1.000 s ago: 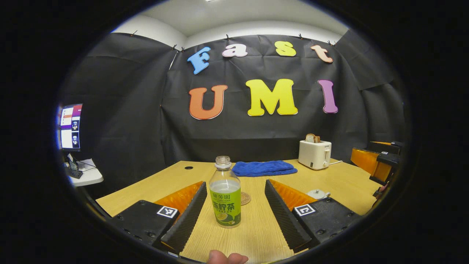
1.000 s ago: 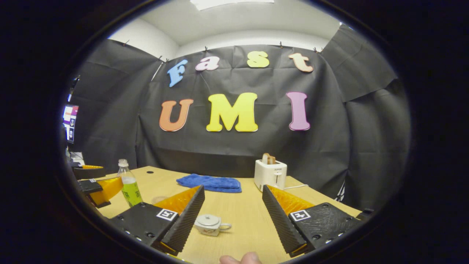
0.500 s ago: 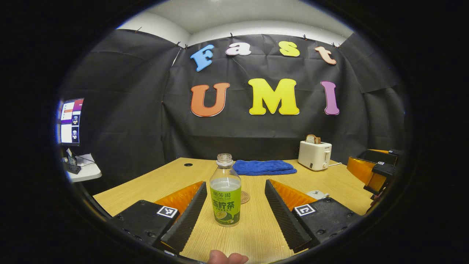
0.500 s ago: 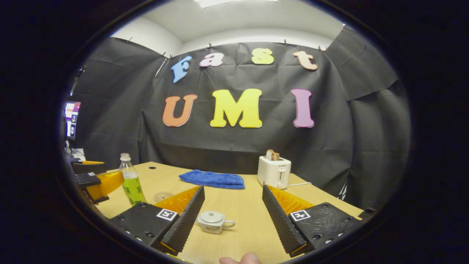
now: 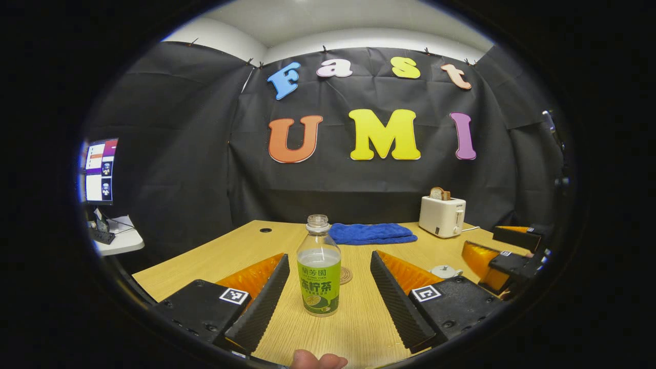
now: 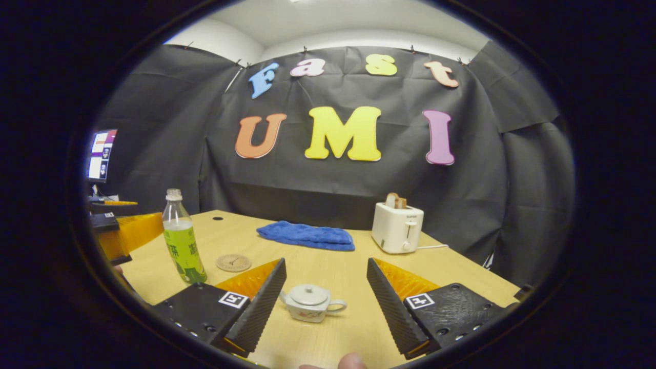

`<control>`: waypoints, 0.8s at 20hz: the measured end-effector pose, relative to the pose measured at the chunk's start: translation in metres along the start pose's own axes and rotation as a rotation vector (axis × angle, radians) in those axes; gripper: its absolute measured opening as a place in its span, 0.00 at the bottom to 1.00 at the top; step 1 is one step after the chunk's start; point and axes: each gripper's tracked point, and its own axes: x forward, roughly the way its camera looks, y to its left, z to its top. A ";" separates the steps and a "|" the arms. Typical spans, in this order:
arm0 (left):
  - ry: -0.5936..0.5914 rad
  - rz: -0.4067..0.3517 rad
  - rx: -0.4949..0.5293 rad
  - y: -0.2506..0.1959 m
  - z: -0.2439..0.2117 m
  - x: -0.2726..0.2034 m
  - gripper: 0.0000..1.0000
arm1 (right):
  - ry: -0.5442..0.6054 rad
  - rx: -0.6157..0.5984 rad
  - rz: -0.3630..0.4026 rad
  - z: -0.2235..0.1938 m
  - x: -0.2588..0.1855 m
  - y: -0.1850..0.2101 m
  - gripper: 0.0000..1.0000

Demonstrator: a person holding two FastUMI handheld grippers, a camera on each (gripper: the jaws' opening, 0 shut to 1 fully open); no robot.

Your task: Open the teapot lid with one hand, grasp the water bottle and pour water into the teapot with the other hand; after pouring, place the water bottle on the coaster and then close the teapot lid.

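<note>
Bottle between spread left fingers, seemingly untouched | teapot between spread right fingers, apart

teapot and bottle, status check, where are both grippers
Left hand-held gripper open, bottle upright between its fingers, untouched. Right hand-held gripper open, teapot ahead, lid on. Coaster bare. Nothing in the way.

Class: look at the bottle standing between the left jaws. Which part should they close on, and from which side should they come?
Probably the labelled middle of the bottle, approached level from the near side, where the left gripper already stands open around it. The bottle is upright, round and straight-walled there, so the jaws can press flat from either side. Its neck is narrower and uncapped, so gripping low on the body should help avoid tipping.
</note>
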 end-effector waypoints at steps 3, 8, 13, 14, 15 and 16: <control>0.002 0.008 0.005 0.004 0.000 0.001 0.99 | 0.039 0.025 0.011 -0.015 0.018 0.009 0.97; -0.001 0.016 -0.010 0.012 0.002 0.000 0.99 | 0.073 0.047 -0.002 -0.032 0.046 0.016 0.96; 0.006 0.022 -0.015 0.017 -0.001 0.002 0.99 | 0.094 0.064 -0.014 -0.044 0.065 0.018 0.80; 0.007 0.022 -0.015 0.018 -0.002 0.001 0.99 | 0.102 0.065 -0.021 -0.046 0.067 0.017 0.68; 0.007 0.023 -0.016 0.019 -0.001 0.002 0.99 | 0.110 0.065 -0.023 -0.049 0.069 0.016 0.60; 0.008 0.024 -0.016 0.019 -0.002 0.002 0.99 | 0.117 0.063 -0.026 -0.051 0.071 0.016 0.48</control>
